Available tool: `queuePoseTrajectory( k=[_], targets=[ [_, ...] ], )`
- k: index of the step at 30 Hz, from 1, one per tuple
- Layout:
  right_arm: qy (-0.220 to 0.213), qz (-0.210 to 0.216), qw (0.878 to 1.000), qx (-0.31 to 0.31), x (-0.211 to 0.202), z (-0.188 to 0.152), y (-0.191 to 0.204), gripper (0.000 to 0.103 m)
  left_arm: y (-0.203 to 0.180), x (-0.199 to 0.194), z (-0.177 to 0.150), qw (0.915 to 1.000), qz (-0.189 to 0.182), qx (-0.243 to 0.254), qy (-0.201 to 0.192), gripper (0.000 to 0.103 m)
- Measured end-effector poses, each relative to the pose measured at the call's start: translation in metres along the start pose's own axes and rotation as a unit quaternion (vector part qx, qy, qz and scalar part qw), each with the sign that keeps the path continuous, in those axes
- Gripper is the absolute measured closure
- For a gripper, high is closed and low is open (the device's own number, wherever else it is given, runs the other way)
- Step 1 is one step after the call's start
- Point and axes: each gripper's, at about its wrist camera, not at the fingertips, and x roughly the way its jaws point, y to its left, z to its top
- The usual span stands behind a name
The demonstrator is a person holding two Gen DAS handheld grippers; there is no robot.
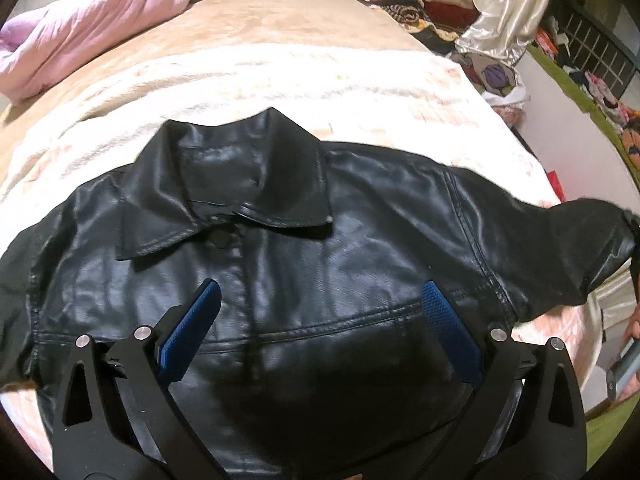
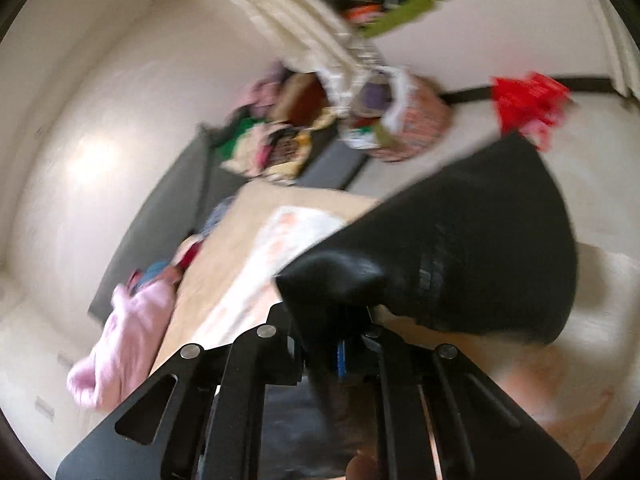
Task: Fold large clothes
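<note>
To your left a pink quilt lies bunched on the bed, and the black leather jacket lies spread front-up across the cream blanket. Your left gripper hovers above its chest, jaws wide and empty. Your right gripper is clamped on the jacket's sleeve, lifted, with heaped clothes and a basket beyond.

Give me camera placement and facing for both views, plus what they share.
Left wrist: on the left gripper, looking down at the black jacket spread on the bed; jaws open, holding nothing.
Right wrist: on the right gripper, tilted, facing across the room; jaws shut on the sleeve.
Shared: jacket, bed, pink garment, clothes pile.
</note>
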Motion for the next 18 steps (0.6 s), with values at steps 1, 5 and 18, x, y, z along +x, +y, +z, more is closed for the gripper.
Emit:
queuePoseTrajectory(
  k=[1,5,18],
  targets=[
    [0.005,0.013,1.0,-0.02,0.0,-0.003,0.018,0.093,0.005,-0.004,0.001,1.0,-0.004,-0.003,-0.003,0.009],
    [0.023,0.058,0.994,-0.086,0.001,-0.015,0.079,0.093,0.022,-0.02,0.003,0.9997,-0.016,-0.012,-0.014,0.009],
    [0.098,0.187,0.935,-0.285,-0.005,-0.115,0.247,0.094,0.121,-0.077,-0.004,0.9924,-0.065,-0.088,-0.056,0.009]
  ],
)
